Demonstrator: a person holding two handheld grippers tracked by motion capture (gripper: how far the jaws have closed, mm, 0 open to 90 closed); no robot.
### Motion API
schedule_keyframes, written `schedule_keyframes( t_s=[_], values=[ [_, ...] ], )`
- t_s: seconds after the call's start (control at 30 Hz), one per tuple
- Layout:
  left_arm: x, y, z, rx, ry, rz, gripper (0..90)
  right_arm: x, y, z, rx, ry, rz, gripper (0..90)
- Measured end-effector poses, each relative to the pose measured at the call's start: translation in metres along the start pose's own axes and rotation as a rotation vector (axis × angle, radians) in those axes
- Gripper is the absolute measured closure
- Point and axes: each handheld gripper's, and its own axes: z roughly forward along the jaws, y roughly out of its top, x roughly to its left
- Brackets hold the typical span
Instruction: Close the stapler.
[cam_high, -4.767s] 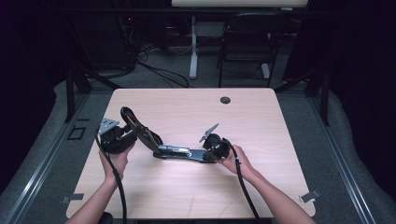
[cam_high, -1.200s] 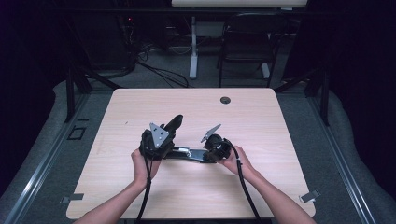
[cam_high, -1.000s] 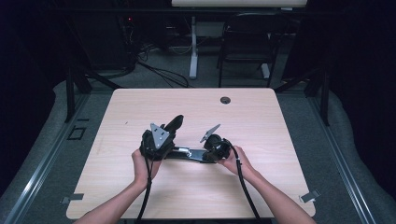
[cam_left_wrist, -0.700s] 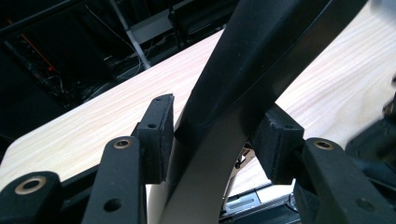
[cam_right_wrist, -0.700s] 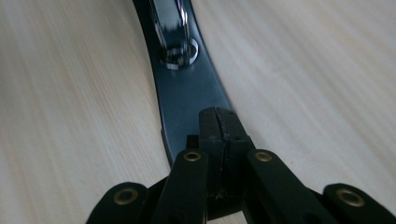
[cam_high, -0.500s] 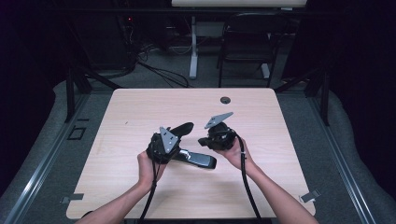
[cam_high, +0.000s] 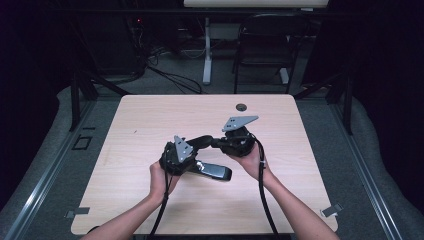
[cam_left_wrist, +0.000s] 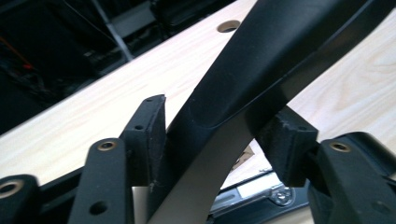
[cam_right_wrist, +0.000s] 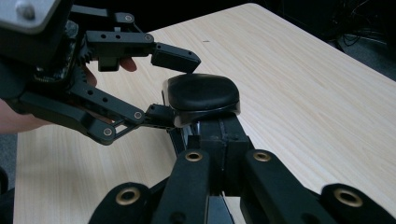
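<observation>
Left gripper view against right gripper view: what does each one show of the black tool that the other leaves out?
Left gripper view: the left gripper's pads flank the tool's lifted arm. It also shows the arm's silver underside, the base below and the table's cable hole.

Right gripper view: the right gripper is shut on the arm's end under its rounded black tip. The left gripper appears from outside; its jaws have just been opening, the upper pad clear of the tip.

Both: the arm and the wooden table.
</observation>
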Motion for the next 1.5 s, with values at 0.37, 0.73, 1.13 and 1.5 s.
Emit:
schedule_keyframes(
  t_s=[0.37,0.73,1.13,1.5],
  values=[
    [0.021,-0.002,-0.011,0.007,-0.171,-0.056,22.6,-0.006,-0.007,0.001,-0.002,0.007,0.019,90.0],
    [0.071,-0.013,-0.035,-0.030,-0.169,-0.218,12.4,-0.014,-0.010,0.001,0.001,-0.009,0.042,90.0],
    [0.109,-0.033,-0.018,0.079,-0.093,-0.311,3.4,-0.019,-0.013,0.004,0.018,-0.019,0.060,90.0],
    [0.127,-0.049,-0.001,0.161,-0.096,-0.384,0.1,-0.023,-0.019,0.006,0.055,-0.020,0.079,90.0]
  ],
)
